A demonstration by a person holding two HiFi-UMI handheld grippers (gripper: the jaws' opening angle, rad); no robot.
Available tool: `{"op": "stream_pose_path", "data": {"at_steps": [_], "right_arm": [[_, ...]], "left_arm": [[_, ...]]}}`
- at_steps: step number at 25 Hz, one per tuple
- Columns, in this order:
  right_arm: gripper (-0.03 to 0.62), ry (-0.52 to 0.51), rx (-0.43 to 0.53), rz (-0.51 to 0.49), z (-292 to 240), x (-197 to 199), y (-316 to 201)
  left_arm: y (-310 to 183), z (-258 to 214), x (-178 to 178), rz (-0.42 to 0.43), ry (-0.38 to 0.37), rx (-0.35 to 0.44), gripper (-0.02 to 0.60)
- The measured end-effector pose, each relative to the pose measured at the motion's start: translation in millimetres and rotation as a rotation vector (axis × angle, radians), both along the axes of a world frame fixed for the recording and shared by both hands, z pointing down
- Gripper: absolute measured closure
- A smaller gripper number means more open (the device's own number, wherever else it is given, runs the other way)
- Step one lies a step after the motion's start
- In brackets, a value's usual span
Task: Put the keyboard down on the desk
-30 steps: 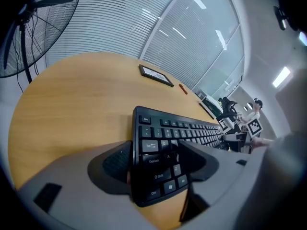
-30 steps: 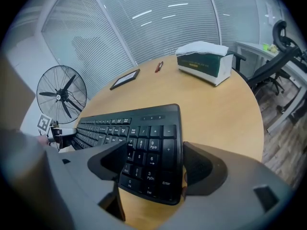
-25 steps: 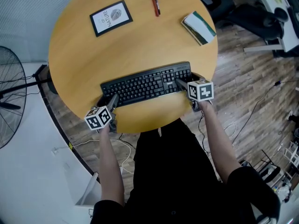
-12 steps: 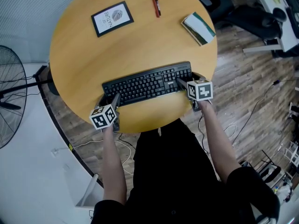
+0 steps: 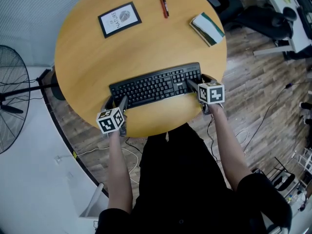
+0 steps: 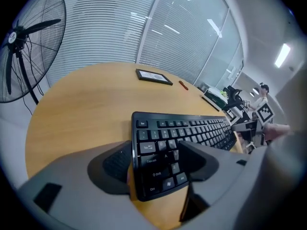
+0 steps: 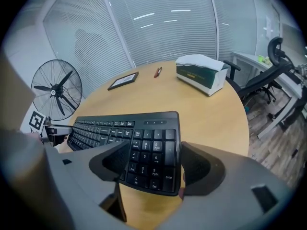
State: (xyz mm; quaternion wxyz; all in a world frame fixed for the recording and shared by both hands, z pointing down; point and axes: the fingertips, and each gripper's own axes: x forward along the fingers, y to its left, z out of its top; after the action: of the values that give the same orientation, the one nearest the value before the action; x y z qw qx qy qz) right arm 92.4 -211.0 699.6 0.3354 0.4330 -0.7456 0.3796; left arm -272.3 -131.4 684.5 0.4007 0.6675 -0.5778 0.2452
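A black keyboard [image 5: 156, 87] lies flat on the round wooden table [image 5: 146, 43], near its front edge. My left gripper [image 5: 119, 102] is at the keyboard's left end, and in the left gripper view the keyboard [image 6: 192, 128] runs in between the wide-apart jaws of the gripper [image 6: 153, 159]. My right gripper [image 5: 191, 85] is at the right end. Its jaws are closing, with the number-pad end of the keyboard [image 7: 144, 138] between them in the right gripper view, where the gripper [image 7: 151, 164] still stands wide. I cannot see either pair of pads pressing on the keyboard.
A framed picture [image 5: 119, 19], a red pen [image 5: 165, 6] and a white and green box [image 5: 207, 29] lie on the far half of the table. A standing fan [image 5: 7, 106] is at the left, and an office chair [image 5: 258, 13] at the far right.
My left gripper has slid a little to the right, closer in around the keyboard's left end. The keyboard has stayed where it was on the table.
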Motion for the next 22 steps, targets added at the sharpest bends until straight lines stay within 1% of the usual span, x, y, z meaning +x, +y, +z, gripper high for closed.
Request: {"op": "stream_pose_path", "data": {"at_steps": [2, 9, 15, 19, 22], "right_arm": [[0.247, -0.008, 0.012, 0.003, -4.9, -0.6, 1.9], [0.255, -0.006, 0.052, 0.012, -24.6, -10.3, 19.3], [0.264, -0.004, 0.095, 0.028, -42.2, -22.0, 46.5], [0.274, 0.004, 0.133, 0.025, -55.8, -29.8, 64.4], [0.284, -0.001, 0.159, 0.017, -67.3, -37.6, 75.8]], "left_arm": [[1.7, -3.6, -0.2, -0.002, 0.019, 0.011, 0.279], [12.3, -24.8, 1.1, 0.027, 0.041, 0.065, 0.281], [30.2, -49.5, -3.5, 0.02, 0.098, 0.13, 0.282], [45.3, -64.2, -8.3, 0.04, 0.105, 0.17, 0.282], [57.6, -73.9, -11.2, 0.065, 0.096, 0.19, 0.282]]}}
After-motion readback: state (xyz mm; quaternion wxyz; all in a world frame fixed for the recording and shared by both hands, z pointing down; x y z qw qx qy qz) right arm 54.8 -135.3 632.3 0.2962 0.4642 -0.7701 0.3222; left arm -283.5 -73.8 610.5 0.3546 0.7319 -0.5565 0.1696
